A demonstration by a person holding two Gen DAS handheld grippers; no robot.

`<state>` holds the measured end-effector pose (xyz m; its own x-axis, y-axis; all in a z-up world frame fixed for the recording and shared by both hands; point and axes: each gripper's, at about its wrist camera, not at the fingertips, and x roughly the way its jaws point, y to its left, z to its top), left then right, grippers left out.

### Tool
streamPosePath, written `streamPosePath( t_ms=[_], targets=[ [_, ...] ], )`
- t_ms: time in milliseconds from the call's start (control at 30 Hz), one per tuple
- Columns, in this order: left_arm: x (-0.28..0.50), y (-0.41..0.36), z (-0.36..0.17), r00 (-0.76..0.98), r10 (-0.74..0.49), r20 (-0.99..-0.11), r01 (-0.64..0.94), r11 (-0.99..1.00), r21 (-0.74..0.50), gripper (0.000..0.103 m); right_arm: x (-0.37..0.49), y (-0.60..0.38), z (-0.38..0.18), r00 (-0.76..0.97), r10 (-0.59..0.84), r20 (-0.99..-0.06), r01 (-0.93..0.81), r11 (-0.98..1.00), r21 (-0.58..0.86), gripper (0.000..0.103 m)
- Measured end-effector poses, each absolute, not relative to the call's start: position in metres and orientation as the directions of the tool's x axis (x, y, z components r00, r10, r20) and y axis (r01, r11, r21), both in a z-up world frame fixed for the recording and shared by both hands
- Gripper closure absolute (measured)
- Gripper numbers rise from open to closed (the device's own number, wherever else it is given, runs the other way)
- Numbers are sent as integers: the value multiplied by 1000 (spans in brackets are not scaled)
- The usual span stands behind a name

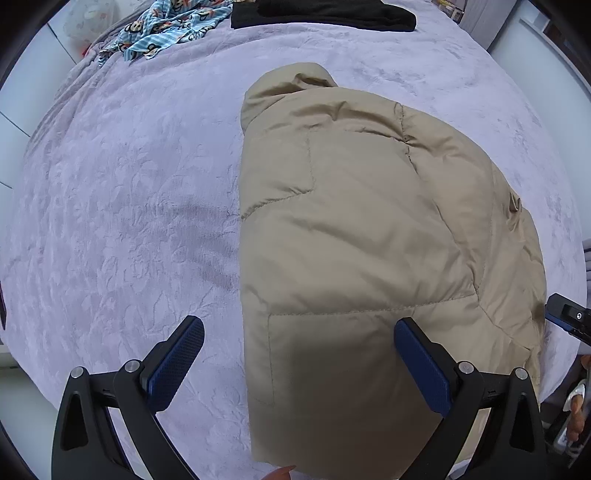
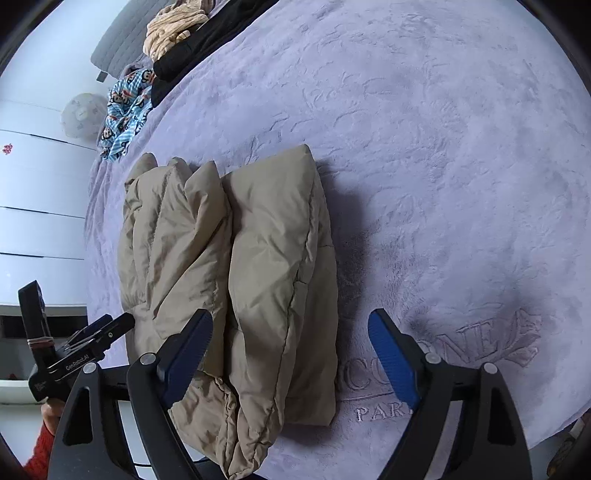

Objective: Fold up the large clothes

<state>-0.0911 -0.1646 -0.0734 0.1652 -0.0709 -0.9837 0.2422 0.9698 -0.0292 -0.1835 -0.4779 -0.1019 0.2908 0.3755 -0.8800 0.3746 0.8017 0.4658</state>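
Both of my grippers are hanging over the bed with their blue pads spread wide and nothing pinched between them. Left gripper (image 1: 299, 350) points pretty much straight down: its right-hand finger (image 1: 421, 365) sits over the near part of the tan puffer jacket (image 1: 369, 236), the other finger (image 1: 177, 362) over bare blanket, and I can't tell if either pad actually touches fabric. Right gripper (image 2: 291, 354) looks down at a slant, jaws wide apart, with the jacket's thick folded edge (image 2: 258, 280) showing between the fingers but not squeezed. So the jacket is lying folded up into a chunky bundle on the lilac plush blanket (image 1: 122, 206), toward the near side of the bed. From the right wrist view you can see the layers stacked side by side like fat pillows. Blanket has some embroidered lettering (image 2: 461, 354) just beside the jacket. Way up at the far end there's a black garment (image 1: 325, 14), a blue monkey-print piece (image 1: 162, 29) and a beige crumpled thing (image 2: 173, 29), all well apart from the jacket.
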Motion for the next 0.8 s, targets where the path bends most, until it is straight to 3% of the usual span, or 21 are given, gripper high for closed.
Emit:
streamPosePath(
  t_ms=[567, 800],
  targets=[
    [-74, -153, -83, 120, -169, -978, 277, 952, -130, 0, -176, -489, -144, 291, 458, -840, 454, 707, 543, 14],
    [-61, -133, -90, 83, -318, -945, 259, 922, -287, 0, -170, -495, -161, 296, 582, -757, 456, 611, 647, 14]
  ],
)
